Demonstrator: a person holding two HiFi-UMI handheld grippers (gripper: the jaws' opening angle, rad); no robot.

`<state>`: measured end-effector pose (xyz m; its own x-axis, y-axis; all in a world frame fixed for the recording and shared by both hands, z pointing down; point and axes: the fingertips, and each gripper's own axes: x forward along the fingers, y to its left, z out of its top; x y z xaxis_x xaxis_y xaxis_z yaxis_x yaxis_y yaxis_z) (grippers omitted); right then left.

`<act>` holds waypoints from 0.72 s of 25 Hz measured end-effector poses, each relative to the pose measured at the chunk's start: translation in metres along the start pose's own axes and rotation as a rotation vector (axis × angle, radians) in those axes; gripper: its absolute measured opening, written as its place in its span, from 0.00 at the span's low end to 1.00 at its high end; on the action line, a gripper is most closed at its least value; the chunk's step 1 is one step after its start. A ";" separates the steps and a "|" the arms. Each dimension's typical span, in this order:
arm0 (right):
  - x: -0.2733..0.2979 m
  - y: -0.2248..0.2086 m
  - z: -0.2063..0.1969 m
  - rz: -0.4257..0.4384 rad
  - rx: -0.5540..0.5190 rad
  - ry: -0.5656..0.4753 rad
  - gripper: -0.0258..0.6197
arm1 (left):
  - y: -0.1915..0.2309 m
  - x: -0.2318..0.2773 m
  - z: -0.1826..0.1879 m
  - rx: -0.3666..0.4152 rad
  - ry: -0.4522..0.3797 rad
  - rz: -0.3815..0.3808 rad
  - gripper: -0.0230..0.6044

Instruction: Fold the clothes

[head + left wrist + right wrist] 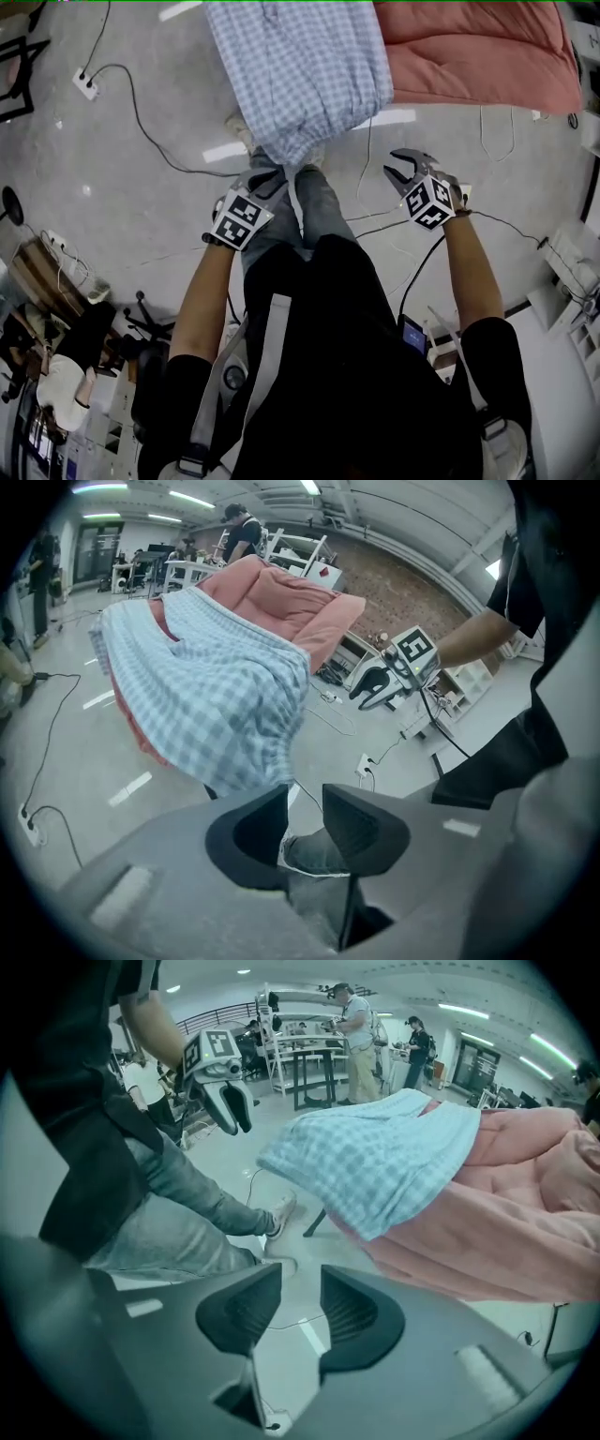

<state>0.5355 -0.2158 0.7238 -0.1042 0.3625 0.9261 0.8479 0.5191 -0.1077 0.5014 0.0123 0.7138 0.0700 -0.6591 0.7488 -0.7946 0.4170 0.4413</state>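
Nearest, the person's black-clad torso (347,375) filled the lower middle of the head view, bare forearms reaching up-frame. The left gripper (265,180) and the right gripper (401,169) each had narrowly parted jaws with nothing between them. At top centre, the blue-and-white checked fabric garment (300,70) draped over a pink padded quilt (478,47), untouched by either gripper.

Blue checked garment (302,75), draped over table edge
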 end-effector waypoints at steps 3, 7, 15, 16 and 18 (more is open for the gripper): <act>-0.003 0.004 -0.002 0.008 0.018 -0.004 0.25 | -0.006 0.002 -0.003 0.009 0.017 -0.011 0.25; -0.018 -0.002 0.011 -0.004 0.033 -0.022 0.25 | -0.006 -0.009 0.009 0.003 0.001 -0.004 0.25; -0.055 -0.054 0.062 -0.081 0.044 -0.098 0.25 | 0.025 -0.048 0.074 0.020 -0.061 0.044 0.23; -0.060 -0.060 0.073 -0.088 0.049 -0.111 0.25 | 0.031 -0.057 0.086 0.021 -0.079 0.054 0.22; -0.068 -0.075 0.102 -0.104 0.054 -0.148 0.24 | 0.048 -0.079 0.111 0.034 -0.120 0.083 0.20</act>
<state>0.4259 -0.2004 0.6319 -0.2689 0.4126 0.8703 0.8000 0.5988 -0.0367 0.3909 0.0154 0.6209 -0.0677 -0.6940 0.7168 -0.8147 0.4532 0.3618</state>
